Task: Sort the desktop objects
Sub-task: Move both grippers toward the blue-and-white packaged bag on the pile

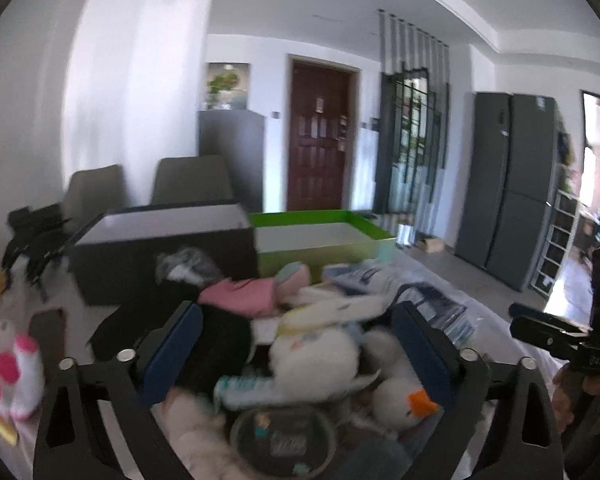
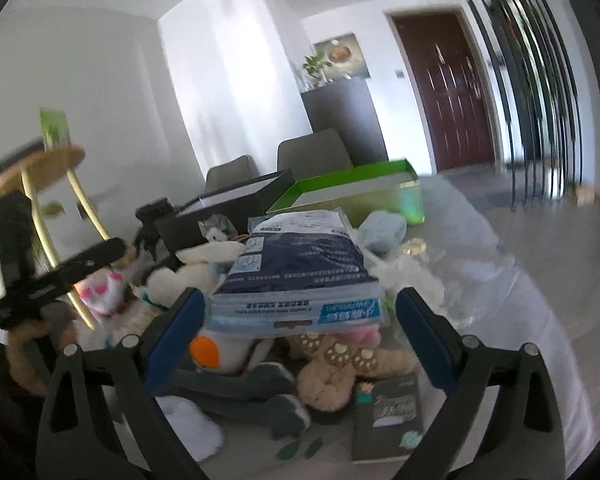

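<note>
A heap of small things lies on the table. In the left wrist view my left gripper [image 1: 296, 340] is open over a white plush toy [image 1: 316, 356], with a white duck plush [image 1: 400, 400], a round tin [image 1: 284, 436] and pink cloth [image 1: 244, 296] close by. In the right wrist view my right gripper [image 2: 300, 316] is open around a blue and white packet [image 2: 300, 264] that lies on top of a tan paw-print sock [image 2: 340, 364] and a grey plush [image 2: 240, 388]. The right gripper also shows at the right edge of the left wrist view [image 1: 556, 332].
A black box [image 1: 164, 248] and a green tray [image 1: 324, 236] stand open at the back of the table. A dark card packet [image 2: 388, 416] lies at the front right. A pink and white toy [image 1: 8, 372] sits left. A wooden side table [image 2: 40, 168] stands left.
</note>
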The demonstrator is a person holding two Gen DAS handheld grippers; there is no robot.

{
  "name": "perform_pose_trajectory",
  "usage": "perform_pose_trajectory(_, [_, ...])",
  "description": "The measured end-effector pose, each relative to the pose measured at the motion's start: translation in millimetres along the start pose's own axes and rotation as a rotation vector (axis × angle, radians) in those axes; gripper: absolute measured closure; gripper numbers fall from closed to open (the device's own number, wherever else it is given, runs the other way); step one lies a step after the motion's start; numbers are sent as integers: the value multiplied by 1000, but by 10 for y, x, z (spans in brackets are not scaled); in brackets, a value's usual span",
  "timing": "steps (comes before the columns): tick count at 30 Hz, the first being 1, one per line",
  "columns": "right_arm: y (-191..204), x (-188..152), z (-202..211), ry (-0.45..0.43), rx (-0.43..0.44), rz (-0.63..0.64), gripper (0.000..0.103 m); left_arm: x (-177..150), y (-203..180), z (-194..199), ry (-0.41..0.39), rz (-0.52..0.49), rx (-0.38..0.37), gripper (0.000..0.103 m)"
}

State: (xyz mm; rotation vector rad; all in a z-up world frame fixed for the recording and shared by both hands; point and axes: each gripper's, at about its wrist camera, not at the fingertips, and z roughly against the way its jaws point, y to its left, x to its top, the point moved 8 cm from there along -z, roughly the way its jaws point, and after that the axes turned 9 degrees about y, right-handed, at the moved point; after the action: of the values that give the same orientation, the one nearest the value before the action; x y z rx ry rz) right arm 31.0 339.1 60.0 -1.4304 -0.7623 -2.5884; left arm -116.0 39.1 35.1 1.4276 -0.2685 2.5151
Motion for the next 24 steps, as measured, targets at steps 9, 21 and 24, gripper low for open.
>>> perform_pose_trajectory(9, [-47,-88,-177,57,81,-163,21,452,-432,-349,88,-181,-114,13])
perform_pose_trajectory(21, [-251,-65,-294,129,112,-270,24,466,-700,-1044,309,-224,-266,26])
perform_pose_trajectory(24, [-287,-70,-316,145,121,-297,26,468,-689,-1198,343,-222,-268,26])
